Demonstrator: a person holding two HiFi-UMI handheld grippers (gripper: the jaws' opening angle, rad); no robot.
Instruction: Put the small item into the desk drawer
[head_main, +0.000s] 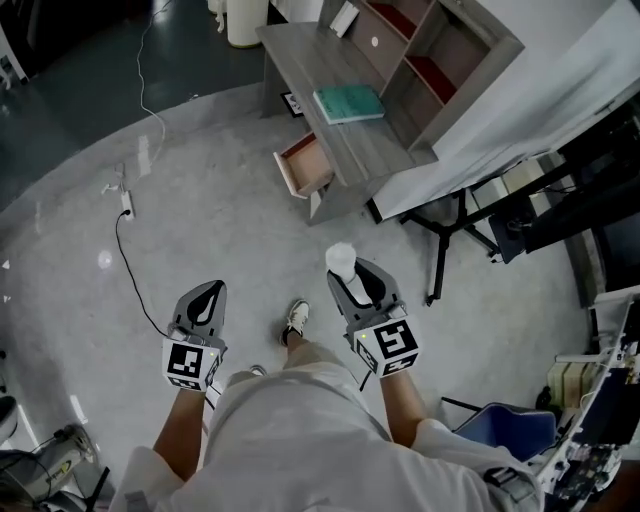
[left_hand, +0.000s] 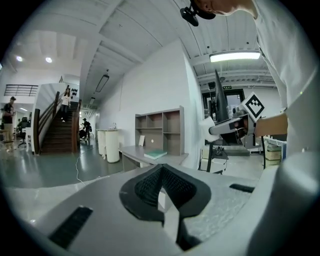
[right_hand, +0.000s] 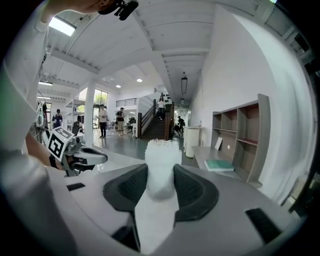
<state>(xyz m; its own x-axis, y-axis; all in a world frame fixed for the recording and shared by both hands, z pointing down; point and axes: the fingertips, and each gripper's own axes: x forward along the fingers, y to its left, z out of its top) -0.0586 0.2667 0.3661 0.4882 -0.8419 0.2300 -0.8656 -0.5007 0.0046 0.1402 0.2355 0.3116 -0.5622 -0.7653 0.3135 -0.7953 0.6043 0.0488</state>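
Observation:
My right gripper (head_main: 340, 268) is shut on a small white ribbed item (head_main: 340, 257), which sticks up between the pads in the right gripper view (right_hand: 162, 170). The left gripper (head_main: 211, 291) is level with it on the left, its jaws together with nothing in them (left_hand: 161, 172). Ahead stands the grey desk (head_main: 320, 60) with its drawer (head_main: 305, 166) pulled open toward me; the inside looks reddish-brown. Both grippers are over the floor, well short of the desk. The drawer does not show in either gripper view.
A teal book (head_main: 349, 103) lies on the desk in front of an open shelf unit (head_main: 440, 55). A black cable (head_main: 130, 255) and power strip (head_main: 126, 203) lie on the floor at left. A black stand (head_main: 450, 232) and cluttered equipment are at right. My shoe (head_main: 296, 318) is below.

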